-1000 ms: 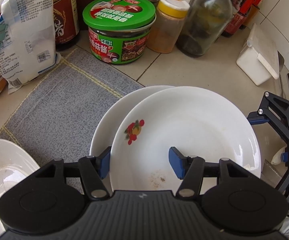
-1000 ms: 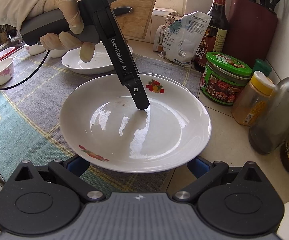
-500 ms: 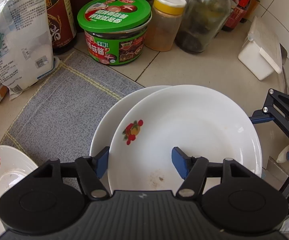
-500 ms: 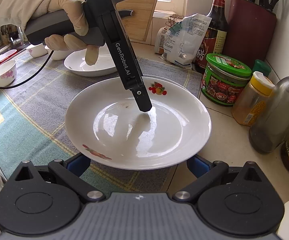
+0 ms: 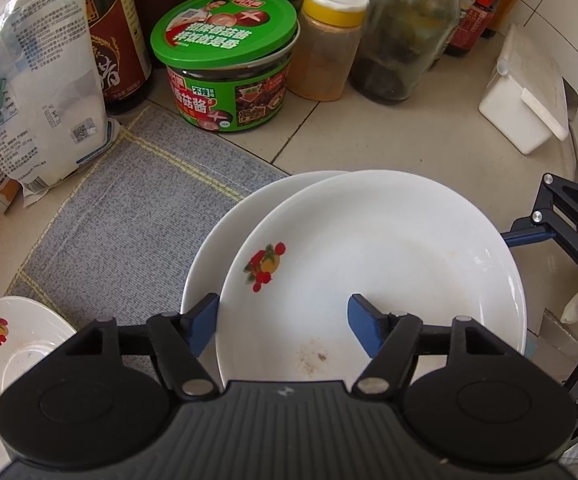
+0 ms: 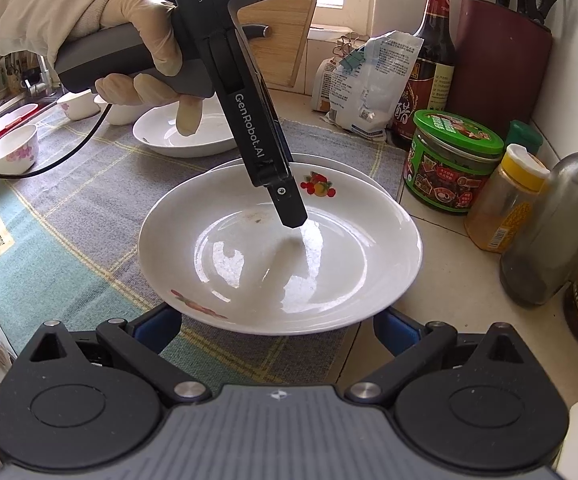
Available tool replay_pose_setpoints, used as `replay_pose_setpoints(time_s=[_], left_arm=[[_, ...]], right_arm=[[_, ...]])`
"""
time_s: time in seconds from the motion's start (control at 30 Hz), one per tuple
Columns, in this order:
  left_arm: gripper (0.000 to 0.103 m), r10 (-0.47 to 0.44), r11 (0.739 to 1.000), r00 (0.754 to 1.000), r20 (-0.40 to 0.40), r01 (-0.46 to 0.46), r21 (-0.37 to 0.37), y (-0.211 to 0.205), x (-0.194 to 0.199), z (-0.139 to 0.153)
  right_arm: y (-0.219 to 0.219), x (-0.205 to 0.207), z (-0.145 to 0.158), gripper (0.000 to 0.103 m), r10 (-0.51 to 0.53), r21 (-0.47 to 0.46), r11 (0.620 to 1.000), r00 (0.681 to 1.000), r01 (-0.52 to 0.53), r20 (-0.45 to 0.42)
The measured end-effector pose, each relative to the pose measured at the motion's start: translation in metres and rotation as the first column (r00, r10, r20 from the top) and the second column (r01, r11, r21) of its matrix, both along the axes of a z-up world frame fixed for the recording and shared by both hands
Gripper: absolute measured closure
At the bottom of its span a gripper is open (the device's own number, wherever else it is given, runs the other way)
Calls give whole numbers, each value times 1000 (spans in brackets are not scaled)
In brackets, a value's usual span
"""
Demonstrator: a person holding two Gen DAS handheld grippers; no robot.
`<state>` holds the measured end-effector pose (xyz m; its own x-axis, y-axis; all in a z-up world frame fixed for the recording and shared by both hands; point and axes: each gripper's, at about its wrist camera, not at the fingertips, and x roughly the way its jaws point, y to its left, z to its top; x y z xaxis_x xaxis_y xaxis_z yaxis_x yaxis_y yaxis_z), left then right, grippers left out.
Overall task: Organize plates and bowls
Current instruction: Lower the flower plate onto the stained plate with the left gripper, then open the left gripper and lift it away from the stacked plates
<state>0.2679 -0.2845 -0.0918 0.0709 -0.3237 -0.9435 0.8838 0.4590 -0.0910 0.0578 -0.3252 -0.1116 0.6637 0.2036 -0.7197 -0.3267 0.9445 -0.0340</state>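
A white plate with a fruit print (image 5: 373,264) (image 6: 281,264) lies on top of a second white plate (image 5: 217,256) (image 6: 349,172), offset toward the right. My left gripper (image 5: 285,320) is open, its jaws straddling the top plate's near-left rim, one finger over the plate and one outside; in the right wrist view its finger (image 6: 289,208) points down into the plate. My right gripper (image 6: 277,324) is open and wide, its fingers under the plate's near edge on either side. A third plate (image 5: 9,344) (image 6: 185,136) lies further left on the cloth.
A green-lidded jar (image 5: 229,64), a yellow-capped spice jar (image 5: 329,40), a glass bottle (image 5: 405,32), a dark sauce bottle (image 5: 117,40) and a white bag (image 5: 41,92) stand along the back. A white box (image 5: 525,104) sits right. Small bowls (image 6: 13,152) stand far left.
The top plate has shifted further over the second plate. The left gripper has moved a little back and closer to the jars' side; both stay open.
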Motion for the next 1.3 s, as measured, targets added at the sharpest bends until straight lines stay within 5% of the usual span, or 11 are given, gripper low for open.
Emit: replay_pose_setpoints(time_s=[1.3], left_arm=[[22,38,999,997,62,-37,-12,7,-5,11]], right_arm=[[-2,0,-3,0,15,12,1000,1000,-15,4]])
